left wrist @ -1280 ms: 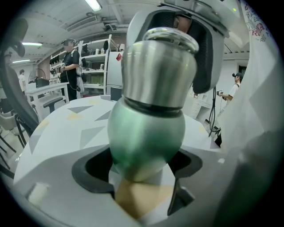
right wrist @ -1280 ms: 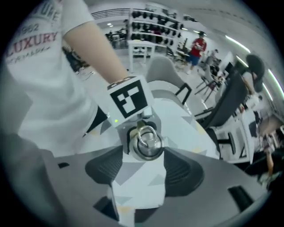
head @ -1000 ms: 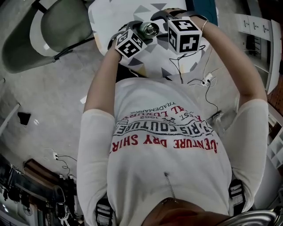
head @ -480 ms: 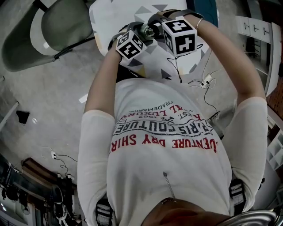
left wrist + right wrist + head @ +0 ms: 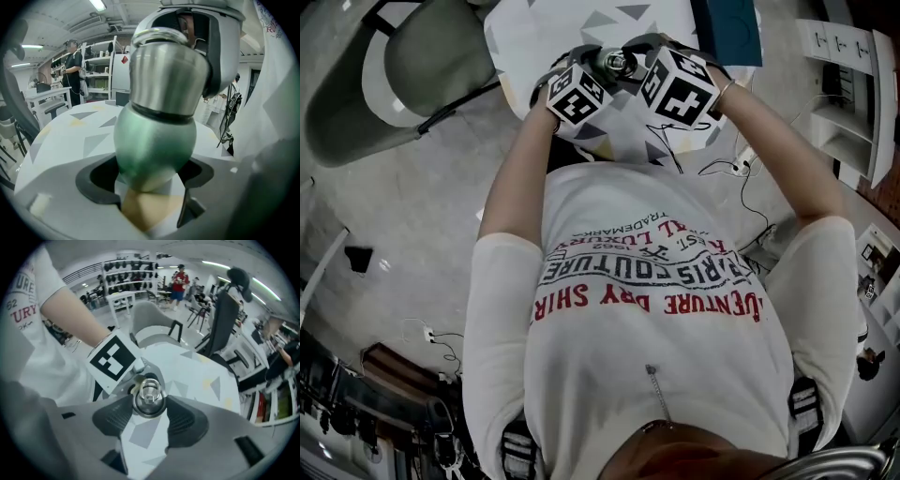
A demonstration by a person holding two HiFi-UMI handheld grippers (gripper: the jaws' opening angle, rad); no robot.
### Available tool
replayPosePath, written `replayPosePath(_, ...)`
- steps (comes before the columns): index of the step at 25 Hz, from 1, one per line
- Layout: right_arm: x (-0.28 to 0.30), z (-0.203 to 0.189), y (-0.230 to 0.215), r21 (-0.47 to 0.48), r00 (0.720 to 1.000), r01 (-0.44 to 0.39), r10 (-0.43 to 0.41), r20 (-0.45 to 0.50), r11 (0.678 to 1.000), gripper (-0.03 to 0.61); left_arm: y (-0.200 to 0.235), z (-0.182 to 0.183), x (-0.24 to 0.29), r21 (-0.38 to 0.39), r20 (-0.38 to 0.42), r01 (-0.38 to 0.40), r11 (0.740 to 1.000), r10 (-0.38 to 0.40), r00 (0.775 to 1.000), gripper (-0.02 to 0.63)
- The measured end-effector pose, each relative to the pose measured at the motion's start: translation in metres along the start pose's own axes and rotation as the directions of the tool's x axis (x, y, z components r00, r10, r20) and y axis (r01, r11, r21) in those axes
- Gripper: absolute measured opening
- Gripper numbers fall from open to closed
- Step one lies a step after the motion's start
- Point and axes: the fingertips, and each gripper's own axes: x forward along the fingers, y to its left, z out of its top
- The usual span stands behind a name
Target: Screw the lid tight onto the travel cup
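Note:
The travel cup has a green rounded body (image 5: 154,140) and a steel lid (image 5: 168,79) with a ring on top. It stands upright over the patterned table. My left gripper (image 5: 147,176) is shut on the green body from the side. From above, my right gripper (image 5: 149,408) has both ribbed pads (image 5: 115,416) against the lid (image 5: 149,397). In the head view the lid (image 5: 616,63) shows between the two marker cubes, the left gripper (image 5: 598,70) on its left and the right gripper (image 5: 633,61) on its right. The cup's base is hidden.
The white table (image 5: 544,28) has grey and yellow triangles on it. A grey chair (image 5: 422,56) stands to its left, and a blue object (image 5: 727,28) lies at its far right. Cables and a plug (image 5: 736,169) lie on the floor by the table.
My right gripper has shifted left toward the cup and turned, its marker cube now tilted. The left gripper and the cup have stayed almost in place.

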Motion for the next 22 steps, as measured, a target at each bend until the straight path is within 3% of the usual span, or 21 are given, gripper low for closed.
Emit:
replayPosePath(4, 0.001, -0.001, -0.002, 0.192, 0.999, 0.046, -0.046, -0.006, 0.98, 0.238, 0.0, 0.0, 0.0, -0.001, -0.001, -0.001, 1.0, 0.001, 1.0, 0.387)
replayPosePath(9, 0.001, -0.001, -0.002, 0.201, 0.999, 0.043, -0.046, 0.006, 0.979, 0.238, 0.0, 0.0, 0.0, -0.002, -0.003, -0.005, 1.0, 0.005, 1.0, 0.387)
replayPosePath(11, 0.0, -0.002, 0.001, 0.128, 1.0, 0.025, -0.027, 0.01, 0.991, 0.251, 0.0, 0.001, 0.0, -0.004, -0.002, -0.004, 1.0, 0.004, 1.0, 0.387)
replayPosePath(14, -0.003, -0.006, 0.004, -0.111, 0.999, 0.024, -0.027, -0.024, 0.994, 0.267, -0.001, 0.0, 0.0, -0.007, -0.002, -0.001, 1.0, 0.001, 1.0, 0.387)
replayPosePath(17, -0.005, -0.015, 0.006, -0.315, 0.997, -0.033, 0.01, -0.075, 0.949, 0.267, -0.001, -0.001, 0.001, -0.005, -0.003, 0.0, 1.0, 0.0, 1.0, 0.387)
replayPosePath(22, -0.004, -0.01, 0.007, -0.529, 0.991, -0.13, 0.088, -0.105, 0.839, 0.267, 0.0, -0.001, 0.001, -0.007, -0.003, -0.001, 1.0, 0.001, 1.0, 0.387)
